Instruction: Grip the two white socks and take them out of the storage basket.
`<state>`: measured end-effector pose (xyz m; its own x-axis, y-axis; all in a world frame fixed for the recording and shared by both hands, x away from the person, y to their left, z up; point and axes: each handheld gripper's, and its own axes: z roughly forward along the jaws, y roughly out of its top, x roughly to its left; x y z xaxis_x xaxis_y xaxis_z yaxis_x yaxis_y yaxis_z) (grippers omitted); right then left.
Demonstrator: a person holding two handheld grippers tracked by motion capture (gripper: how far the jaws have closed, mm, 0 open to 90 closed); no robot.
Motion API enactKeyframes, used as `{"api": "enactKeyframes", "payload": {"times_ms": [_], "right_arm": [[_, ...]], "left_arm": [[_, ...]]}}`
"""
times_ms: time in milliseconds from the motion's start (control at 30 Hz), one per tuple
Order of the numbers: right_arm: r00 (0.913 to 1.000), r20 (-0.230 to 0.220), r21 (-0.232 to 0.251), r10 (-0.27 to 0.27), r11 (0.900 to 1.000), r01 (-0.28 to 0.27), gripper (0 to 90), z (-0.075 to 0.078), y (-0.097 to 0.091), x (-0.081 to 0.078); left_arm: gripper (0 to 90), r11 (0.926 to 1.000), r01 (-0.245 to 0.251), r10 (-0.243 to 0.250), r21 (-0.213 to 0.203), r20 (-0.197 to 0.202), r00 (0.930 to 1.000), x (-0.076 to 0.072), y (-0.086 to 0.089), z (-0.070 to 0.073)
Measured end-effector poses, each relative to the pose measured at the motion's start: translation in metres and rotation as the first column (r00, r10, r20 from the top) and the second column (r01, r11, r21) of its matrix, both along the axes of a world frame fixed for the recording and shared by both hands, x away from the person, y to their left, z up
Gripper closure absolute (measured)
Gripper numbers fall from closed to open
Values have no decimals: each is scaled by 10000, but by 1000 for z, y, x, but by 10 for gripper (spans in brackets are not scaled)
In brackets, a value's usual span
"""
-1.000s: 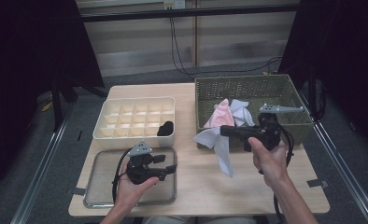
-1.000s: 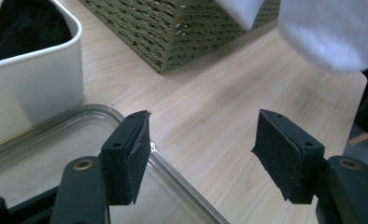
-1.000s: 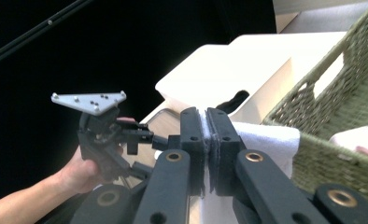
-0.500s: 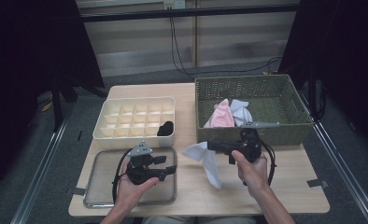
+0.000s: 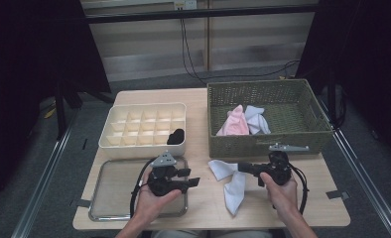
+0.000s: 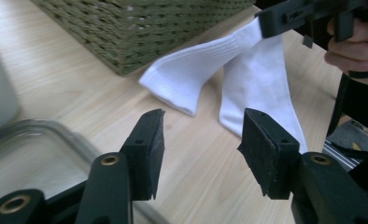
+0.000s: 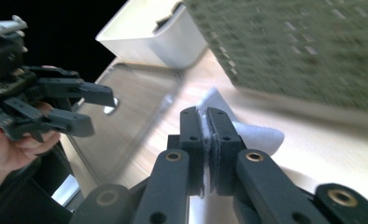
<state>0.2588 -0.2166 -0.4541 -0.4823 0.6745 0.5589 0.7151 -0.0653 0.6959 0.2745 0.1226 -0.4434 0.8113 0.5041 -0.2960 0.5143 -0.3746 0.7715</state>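
A white sock (image 5: 231, 183) lies draped on the wooden table in front of the basket, its two halves spread apart. My right gripper (image 5: 241, 168) is shut on the sock's upper fold; in the right gripper view the white sock (image 7: 257, 133) is pinched between the pads of that gripper (image 7: 205, 112). My left gripper (image 5: 194, 177) hovers over the tray's right edge and points toward the sock. Its jaws have just been closing, but they stand open with nothing between them. In the left gripper view this gripper (image 6: 203, 116) faces the sock (image 6: 210, 70).
A green woven basket (image 5: 283, 139) at the back right holds a pink cloth (image 5: 233, 124) and pale socks (image 5: 255, 119). A cream divided box (image 5: 144, 148) holds a black sock (image 5: 175, 136) in one near-right cell. A metal tray (image 5: 109, 188) lies at the front left.
My right gripper has come down and to the left from the basket's front edge, bringing the white sock onto the table. My left gripper's jaws have narrowed and it edged right.
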Motion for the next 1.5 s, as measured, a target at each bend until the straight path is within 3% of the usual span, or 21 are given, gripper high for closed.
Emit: {"api": "enactKeyframes", "payload": {"times_ms": [200,433,600,700,767,867,900,1000,1100,1267,1367,1500], "right_arm": [[9983,-582,-337,-75,9994,55,848,-18,-14,-9],[9932,-1165,-715,-55,9974,-28,804,-31,-21,-20],[9944,-1046,-756,-148,9971,69,719,-28,-26,-21],[9960,-868,-651,-206,9978,150,709,-23,-29,-19],[9969,-770,-538,-177,9985,136,696,-20,-29,-17],[9988,-495,-666,-18,9978,-15,699,-16,-25,-14],[9989,-456,-566,78,9983,-104,699,-14,-24,-12],[9979,-492,-653,416,9969,-447,696,-13,-19,-6],[9955,-691,-836,647,9940,-704,687,-19,-14,-3],[9892,-1174,-1164,879,9880,-1016,667,-32,-12,-6],[9870,-1345,-1690,885,9794,-1109,655,-40,-9,-7],[9870,-1443,-1731,711,9802,-960,661,-41,-11,-5]], "left_arm": [[563,9987,510,-510,4,-308,9982,-2,-18,-8],[665,9948,1013,-1014,-51,-548,9933,-7,-22,-14],[736,9911,1296,-1316,-308,-729,9886,-8,-30,-16],[770,9880,1421,-1475,-607,-970,9843,-7,-38,-18],[780,9859,1565,-1617,-589,-972,9820,-10,-44,-20],[781,9833,1771,-1808,-420,-1100,9774,-13,-51,-26],[779,9836,1748,-1792,-446,-1335,9747,-14,-54,-29],[754,9818,1872,-1899,-327,-1300,9731,-17,-60,-32],[745,9796,2001,-2006,-165,-1187,9725,-22,-68,-35],[703,9749,2222,-2220,-142,-1397,9650,-28,-75,-44],[670,9643,2639,-2645,-220,-1315,9554,-34,-80,-47],[636,9591,2828,-2821,-120,-1210,9517,-37,-86,-53]]}}
